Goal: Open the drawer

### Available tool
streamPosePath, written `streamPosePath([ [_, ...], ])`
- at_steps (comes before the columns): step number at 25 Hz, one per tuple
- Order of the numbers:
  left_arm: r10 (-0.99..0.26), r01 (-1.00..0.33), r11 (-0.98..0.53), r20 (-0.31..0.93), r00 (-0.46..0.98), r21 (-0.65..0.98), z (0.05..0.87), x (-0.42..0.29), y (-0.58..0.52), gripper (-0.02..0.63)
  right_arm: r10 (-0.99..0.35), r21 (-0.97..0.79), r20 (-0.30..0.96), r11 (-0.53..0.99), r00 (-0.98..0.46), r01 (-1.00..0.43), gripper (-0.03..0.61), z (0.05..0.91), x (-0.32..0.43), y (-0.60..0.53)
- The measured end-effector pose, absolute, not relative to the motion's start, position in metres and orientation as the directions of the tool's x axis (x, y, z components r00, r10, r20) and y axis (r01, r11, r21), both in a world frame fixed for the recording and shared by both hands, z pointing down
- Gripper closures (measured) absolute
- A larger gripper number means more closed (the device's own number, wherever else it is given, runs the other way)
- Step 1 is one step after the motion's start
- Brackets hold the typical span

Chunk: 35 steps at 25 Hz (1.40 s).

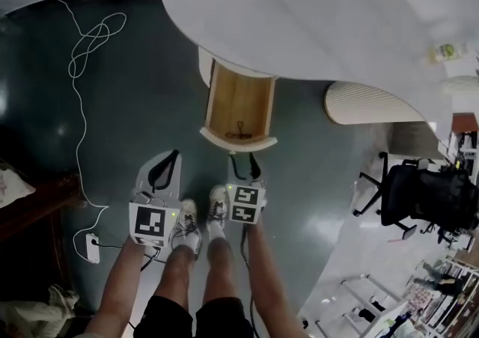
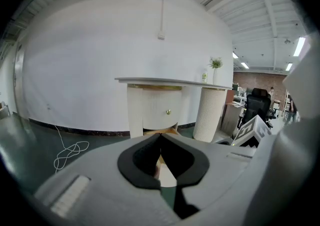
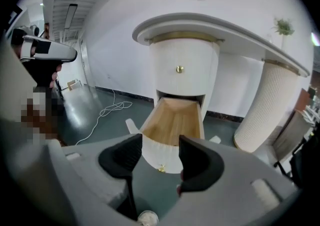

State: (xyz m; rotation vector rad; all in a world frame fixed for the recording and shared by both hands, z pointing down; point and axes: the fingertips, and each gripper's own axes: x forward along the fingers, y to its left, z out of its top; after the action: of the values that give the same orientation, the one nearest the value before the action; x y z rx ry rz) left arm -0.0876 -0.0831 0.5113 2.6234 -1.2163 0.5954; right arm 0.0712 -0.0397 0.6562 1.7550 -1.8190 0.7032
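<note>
The lower drawer [image 1: 239,114] of the white fluted cabinet under the curved table stands pulled out, its bare wooden inside showing; it appears again as the drawer [image 3: 172,125] with a brass knob [image 3: 161,168] on its front. Above it is a closed drawer with a brass knob [image 3: 179,69]. My right gripper [image 1: 245,166] hangs just in front of the drawer front, clear of it; the right gripper [image 3: 159,145] is open with nothing between its pads. My left gripper [image 1: 172,158] is off to the drawer's left, over the floor. The left gripper [image 2: 160,137] is shut and empty.
A white cable [image 1: 86,45] loops over the dark green floor at the left and runs to a power strip [image 1: 92,247]. A white fluted pedestal [image 1: 370,103] stands right of the cabinet, a black office chair [image 1: 419,194] beyond it. The person's shoes [image 1: 202,217] are below the drawer.
</note>
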Motion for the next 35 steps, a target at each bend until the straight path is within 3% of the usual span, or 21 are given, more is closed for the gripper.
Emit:
streamPosePath([
  [19,-0.752,-0.766,-0.640,0.255,0.608,-0.060,0.279,-0.068,-0.100,0.603,-0.890,0.005,0.456,0.004,-0.002,-1.000,0.371,0.374,0.098,-0.076],
  [35,-0.775,-0.766,-0.631,0.104,0.623,-0.123,0.121,-0.085,-0.073,0.603,-0.971,0.098,0.235,-0.026,0.049,-0.995,0.541,0.178,0.097,-0.035],
])
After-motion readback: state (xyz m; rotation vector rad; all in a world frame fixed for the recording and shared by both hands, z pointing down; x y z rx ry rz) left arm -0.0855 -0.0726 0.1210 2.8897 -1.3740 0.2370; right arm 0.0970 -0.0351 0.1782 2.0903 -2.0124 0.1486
